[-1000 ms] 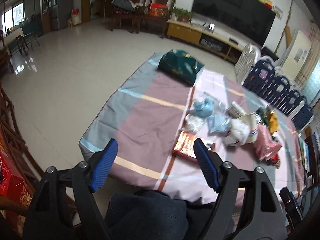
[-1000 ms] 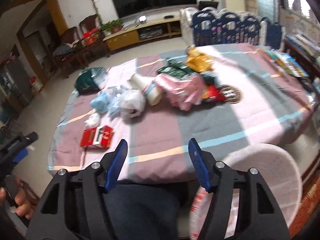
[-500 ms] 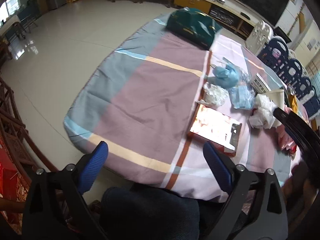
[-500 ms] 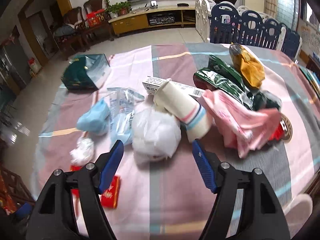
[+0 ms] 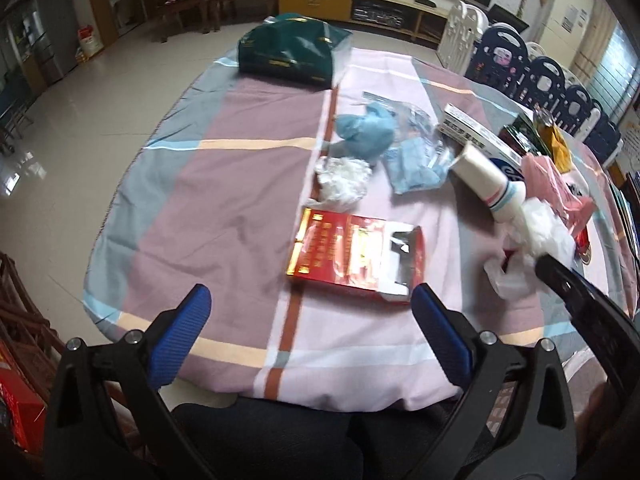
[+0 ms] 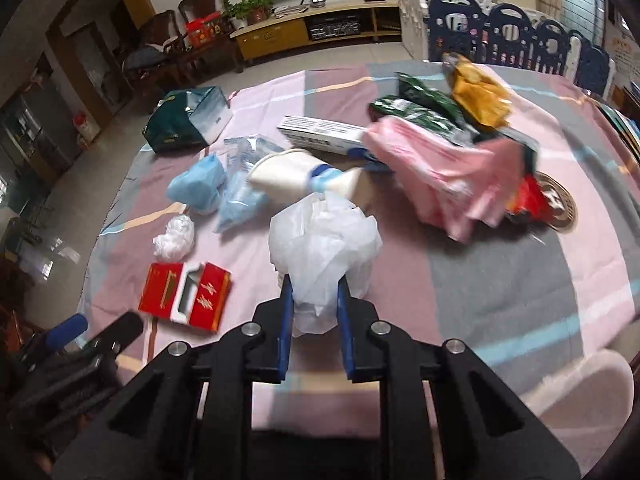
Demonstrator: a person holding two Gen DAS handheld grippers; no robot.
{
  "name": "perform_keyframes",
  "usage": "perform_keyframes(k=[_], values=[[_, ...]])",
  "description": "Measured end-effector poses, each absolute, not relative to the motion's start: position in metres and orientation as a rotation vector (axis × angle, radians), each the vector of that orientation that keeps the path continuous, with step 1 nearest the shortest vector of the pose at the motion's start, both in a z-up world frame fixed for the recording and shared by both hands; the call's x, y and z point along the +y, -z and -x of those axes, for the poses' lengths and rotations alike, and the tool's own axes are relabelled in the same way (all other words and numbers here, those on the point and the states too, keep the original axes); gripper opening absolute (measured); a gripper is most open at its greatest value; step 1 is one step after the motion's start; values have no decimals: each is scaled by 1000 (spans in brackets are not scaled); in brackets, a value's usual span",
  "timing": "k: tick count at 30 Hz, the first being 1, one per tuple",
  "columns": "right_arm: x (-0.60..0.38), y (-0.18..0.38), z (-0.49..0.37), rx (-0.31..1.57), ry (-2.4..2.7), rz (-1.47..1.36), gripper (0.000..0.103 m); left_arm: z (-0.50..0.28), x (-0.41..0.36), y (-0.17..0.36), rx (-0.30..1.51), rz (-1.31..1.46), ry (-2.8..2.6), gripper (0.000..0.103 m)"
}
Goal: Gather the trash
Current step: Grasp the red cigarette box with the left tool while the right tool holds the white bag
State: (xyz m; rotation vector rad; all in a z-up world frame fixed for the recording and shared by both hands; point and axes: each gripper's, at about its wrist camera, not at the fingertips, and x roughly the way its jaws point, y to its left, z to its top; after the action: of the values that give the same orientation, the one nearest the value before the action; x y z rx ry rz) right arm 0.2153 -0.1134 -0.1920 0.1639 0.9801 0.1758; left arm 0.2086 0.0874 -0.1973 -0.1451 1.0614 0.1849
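My right gripper (image 6: 313, 304) is shut on a crumpled white plastic bag (image 6: 324, 236), which also shows in the left wrist view (image 5: 544, 236). My left gripper (image 5: 308, 312) is open and empty, just short of a red torn-open carton (image 5: 356, 256), also in the right wrist view (image 6: 186, 292). Other trash on the striped cloth: a small white wad (image 5: 342, 178), blue crumpled bags (image 5: 366, 132), a paper cup (image 6: 304, 174), a long white box (image 6: 324, 138), a pink bag (image 6: 444, 172).
A dark green bag (image 5: 288, 54) lies at the table's far end. Green and yellow snack packets (image 6: 452, 100) and a round brown disc (image 6: 556, 204) lie at the right. A white bin (image 6: 580, 396) stands by the table's near right edge. Blue-and-white fencing (image 6: 512, 36) stands behind.
My right gripper moved in and shut on the white plastic bag, which now sits lifted between its fingers. My left gripper moved forward toward the red carton, still open.
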Motion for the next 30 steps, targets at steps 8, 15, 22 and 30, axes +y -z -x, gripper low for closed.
perform_keyframes(k=[8,15,22,30], values=[[-152,188,-197,972,-107,-205,21,-232,56,215,1089,26,-123,100],[-152,195,-197,971,-105,-218,21,-251,49,235,1120,68,-93,100],[-150,202,-199,990,-108,-225,21,-256,48,244,1105,34,-132,100],[-148,206,-200,999,-108,-228,21,-257,50,244,1097,36,-142,100]])
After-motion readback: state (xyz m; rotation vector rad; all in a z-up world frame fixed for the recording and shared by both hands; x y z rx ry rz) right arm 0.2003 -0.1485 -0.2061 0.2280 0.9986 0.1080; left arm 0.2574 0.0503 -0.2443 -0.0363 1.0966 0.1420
